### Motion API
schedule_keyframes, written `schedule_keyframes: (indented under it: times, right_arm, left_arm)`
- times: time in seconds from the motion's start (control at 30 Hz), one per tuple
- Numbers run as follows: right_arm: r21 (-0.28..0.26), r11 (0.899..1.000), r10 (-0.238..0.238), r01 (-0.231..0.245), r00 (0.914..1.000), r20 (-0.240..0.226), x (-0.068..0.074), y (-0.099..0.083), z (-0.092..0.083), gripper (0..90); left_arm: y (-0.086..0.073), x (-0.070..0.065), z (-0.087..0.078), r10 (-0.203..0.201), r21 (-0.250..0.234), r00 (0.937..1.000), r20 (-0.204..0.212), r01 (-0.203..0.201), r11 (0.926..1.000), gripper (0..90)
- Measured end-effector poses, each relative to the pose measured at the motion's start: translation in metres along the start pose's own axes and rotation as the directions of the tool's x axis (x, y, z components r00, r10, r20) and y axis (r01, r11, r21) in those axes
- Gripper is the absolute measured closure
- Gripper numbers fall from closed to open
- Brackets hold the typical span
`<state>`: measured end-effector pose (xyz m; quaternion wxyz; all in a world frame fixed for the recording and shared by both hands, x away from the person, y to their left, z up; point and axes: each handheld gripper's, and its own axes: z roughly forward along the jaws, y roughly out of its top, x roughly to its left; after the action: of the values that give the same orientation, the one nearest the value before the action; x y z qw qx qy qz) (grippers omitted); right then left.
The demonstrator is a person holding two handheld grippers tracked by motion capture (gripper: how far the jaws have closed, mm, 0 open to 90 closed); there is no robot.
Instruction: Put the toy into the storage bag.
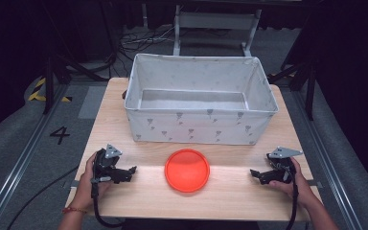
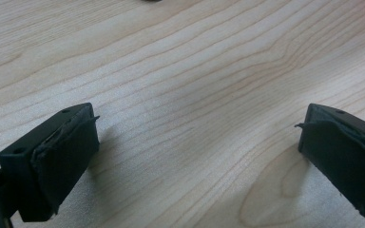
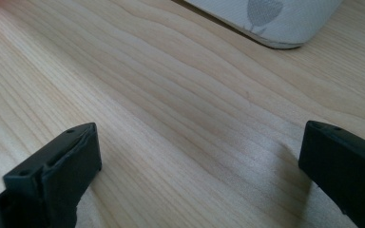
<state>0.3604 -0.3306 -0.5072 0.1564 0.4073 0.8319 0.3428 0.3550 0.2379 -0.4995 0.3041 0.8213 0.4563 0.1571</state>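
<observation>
Table (image 1: 124, 120) first: light wood, with pretty much everything sitting on it. Biggest thing on top is the bin (image 1: 199, 125), a white fabric box with little grey prints, parked at the far half and looking bare inside from the high view. Its corner pokes into the top of the right gripper view too. Just in front of the bin, centered near the front edge, is the disc (image 1: 187, 170), flat, round and orange-red, lying on the wood between both grippers and touched by neither. Left gripper (image 1: 133, 169) rests low on the table to the disc's left, held in the person's left hand, tips pointing in toward the disc; jaws are spread wide with only bare wood between them. Right gripper (image 1: 253, 173) mirrors it on the other side, also aimed inward, jaws wide apart, nothing in them.
</observation>
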Motion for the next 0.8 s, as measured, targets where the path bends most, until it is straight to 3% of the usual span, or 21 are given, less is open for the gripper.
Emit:
schedule_keyframes:
  times: [0.17, 0.43, 0.57, 0.8]
  right_arm:
    - [0.008, 1.0, -0.007, 0.007, 0.9999, -0.009, 0.0, 0.001, 0.0, 0.4]
    - [0.053, 0.998, -0.027, 0.028, 0.9993, -0.027, 0.003, 0.005, -0.001, 0.9]
    - [0.058, 0.996, -0.061, 0.065, 0.9959, -0.067, 0.007, 0.008, -0.006, 17.9]
    - [0.052, 0.993, -0.101, 0.107, 0.9893, -0.106, 0.017, 0.015, -0.007, 19.2]
  left_arm:
    - [-0.001, -0.002, -0.001, -0.019, 0.001, 0.9997, -0.011, 0.019, 0.9998, 0.2]
    - [-0.01, 0.0, -0.008, 0.005, -0.007, 0.9999, 0.009, -0.005, 1.0, 0.3]
    - [-0.01, 0.002, -0.008, 0.02, -0.007, 0.9997, 0.017, -0.02, 0.9998, 0.1]
    - [-0.01, 0.003, -0.008, 0.03, -0.004, 0.9991, 0.029, -0.03, 0.9995, 0.0]
